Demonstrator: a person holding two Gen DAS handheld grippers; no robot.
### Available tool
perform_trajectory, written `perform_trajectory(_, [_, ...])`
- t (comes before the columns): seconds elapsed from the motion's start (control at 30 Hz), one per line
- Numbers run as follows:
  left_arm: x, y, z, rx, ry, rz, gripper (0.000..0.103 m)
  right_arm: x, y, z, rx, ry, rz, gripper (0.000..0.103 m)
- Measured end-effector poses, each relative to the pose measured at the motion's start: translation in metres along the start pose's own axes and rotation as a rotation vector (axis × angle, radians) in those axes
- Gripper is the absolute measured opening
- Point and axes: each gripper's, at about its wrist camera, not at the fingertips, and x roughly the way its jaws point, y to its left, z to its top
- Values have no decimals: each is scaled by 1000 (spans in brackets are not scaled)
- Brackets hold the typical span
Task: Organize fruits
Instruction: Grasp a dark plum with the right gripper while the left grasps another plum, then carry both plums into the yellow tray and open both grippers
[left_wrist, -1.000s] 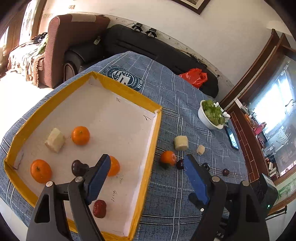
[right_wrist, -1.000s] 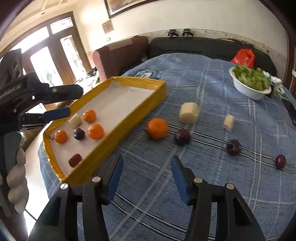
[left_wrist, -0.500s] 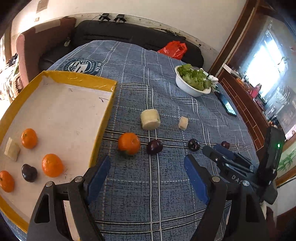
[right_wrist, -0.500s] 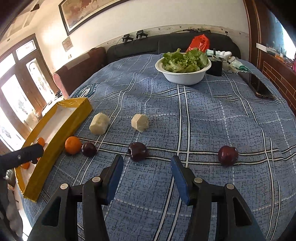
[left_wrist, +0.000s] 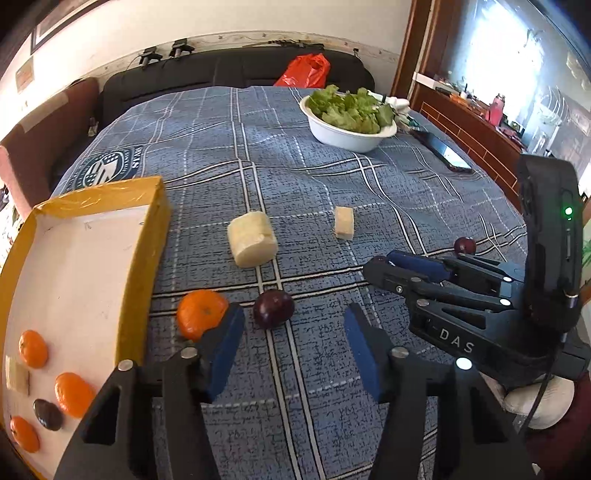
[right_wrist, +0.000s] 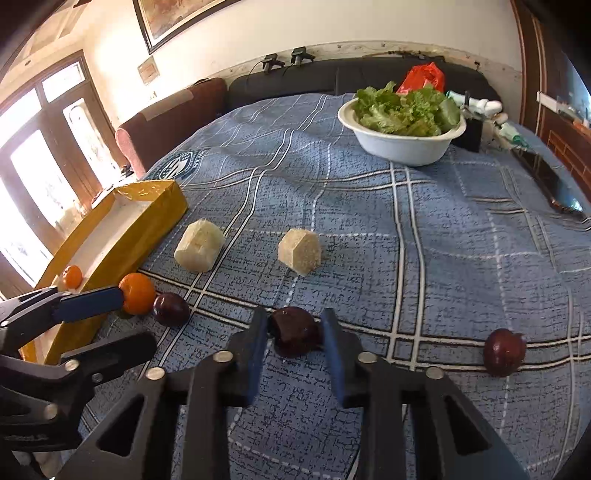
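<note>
A yellow-rimmed tray at the left holds oranges, a dark plum and a pale chunk. On the blue cloth lie an orange, a dark plum, two pale chunks and a far plum. My left gripper is open, just short of the orange and plum. My right gripper has its jaws narrowed around a dark red fruit on the cloth, blue pads close at both sides. Another plum lies to its right.
A white bowl of lettuce stands at the back of the table, with a phone to its right near the edge. A dark sofa and red bag lie behind. The right gripper's body fills the left view's right side.
Both grippers swung right from the tray toward the loose fruit. My right gripper came down over the dark red fruit and its jaws narrowed around it. The left stayed open.
</note>
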Motion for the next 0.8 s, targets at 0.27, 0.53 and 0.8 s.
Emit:
perform_trajectory(0.27, [24,-7,11,58,22,20,54,-6,-13,-1,54,-24,20,30])
perform_trajectory(0.53, [36,-6,9,101,38,51,48,-7,-23,-1,105,-24,32,30])
perform_trajectory(0.8, [37,-1,10,55,25,110,25,-9,-21,-1,103,-38,11,30])
